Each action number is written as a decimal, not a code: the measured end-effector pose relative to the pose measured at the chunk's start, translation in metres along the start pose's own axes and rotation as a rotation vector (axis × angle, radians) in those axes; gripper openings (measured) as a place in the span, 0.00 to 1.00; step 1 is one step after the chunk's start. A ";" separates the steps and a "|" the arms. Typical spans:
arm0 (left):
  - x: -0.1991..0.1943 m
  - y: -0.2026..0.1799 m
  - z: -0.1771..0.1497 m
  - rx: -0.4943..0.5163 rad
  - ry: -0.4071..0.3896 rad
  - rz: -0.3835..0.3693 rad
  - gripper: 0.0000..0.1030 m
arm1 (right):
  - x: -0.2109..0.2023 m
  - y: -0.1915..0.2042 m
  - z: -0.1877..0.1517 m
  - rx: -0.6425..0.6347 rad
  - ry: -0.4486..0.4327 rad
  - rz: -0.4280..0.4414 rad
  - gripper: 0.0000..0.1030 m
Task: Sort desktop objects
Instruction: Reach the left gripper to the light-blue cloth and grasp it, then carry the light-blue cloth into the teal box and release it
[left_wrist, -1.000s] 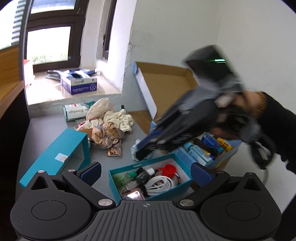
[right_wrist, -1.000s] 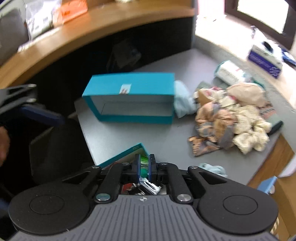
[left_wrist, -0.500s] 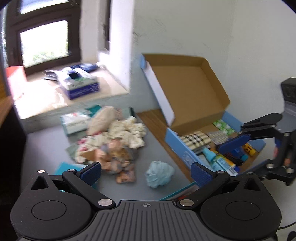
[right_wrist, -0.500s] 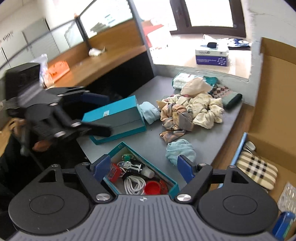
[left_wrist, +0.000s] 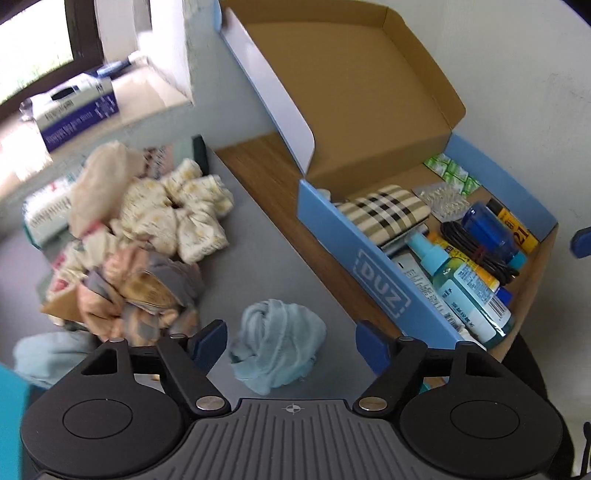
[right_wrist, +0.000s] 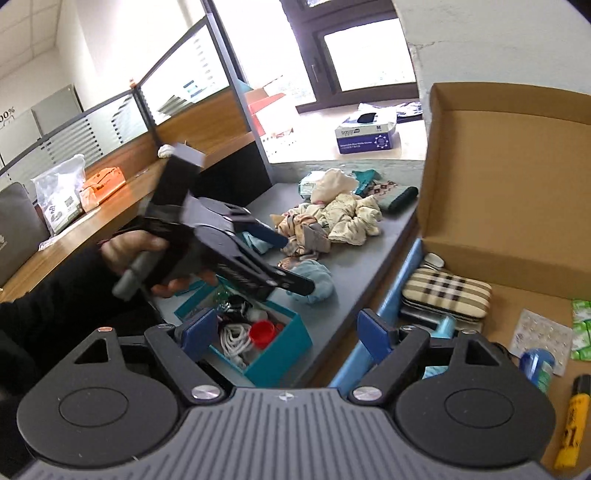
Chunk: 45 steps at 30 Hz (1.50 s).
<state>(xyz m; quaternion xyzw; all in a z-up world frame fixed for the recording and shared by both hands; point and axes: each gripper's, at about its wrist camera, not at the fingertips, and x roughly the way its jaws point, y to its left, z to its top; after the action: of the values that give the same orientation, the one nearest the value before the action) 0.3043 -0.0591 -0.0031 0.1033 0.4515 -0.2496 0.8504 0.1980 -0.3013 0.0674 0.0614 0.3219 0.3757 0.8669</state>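
Crumpled pale-blue fluffy cloth (left_wrist: 277, 343) seen just ahead between the spread fingers of the left hand-held gripper (left_wrist: 291, 341), nothing grasped, right hand-held gripper (right_wrist: 284, 332) likewise spread and unladen.

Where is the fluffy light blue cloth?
The light blue cloth lies on the grey desk, between the open left gripper fingers, beside the blue cardboard box.

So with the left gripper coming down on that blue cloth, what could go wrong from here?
The light blue cloth is soft and bunched, so the open left gripper may pinch only a fold and let it unravel. It also lies close to the fabric pile, so the jaws could snag a neighbouring piece.
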 end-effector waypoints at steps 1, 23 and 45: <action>0.003 0.000 0.000 -0.004 0.004 -0.002 0.77 | -0.004 -0.002 -0.002 0.002 -0.007 -0.001 0.85; -0.005 -0.014 -0.005 0.121 -0.063 0.083 0.44 | 0.005 -0.017 -0.009 0.036 -0.027 0.018 0.85; -0.093 -0.035 -0.061 0.209 -0.109 0.043 0.44 | -0.004 0.010 -0.014 0.017 -0.039 0.030 0.85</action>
<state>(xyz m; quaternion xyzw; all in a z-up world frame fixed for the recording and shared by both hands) 0.1993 -0.0336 0.0403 0.1875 0.3739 -0.2822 0.8634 0.1817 -0.2987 0.0622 0.0807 0.3072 0.3847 0.8667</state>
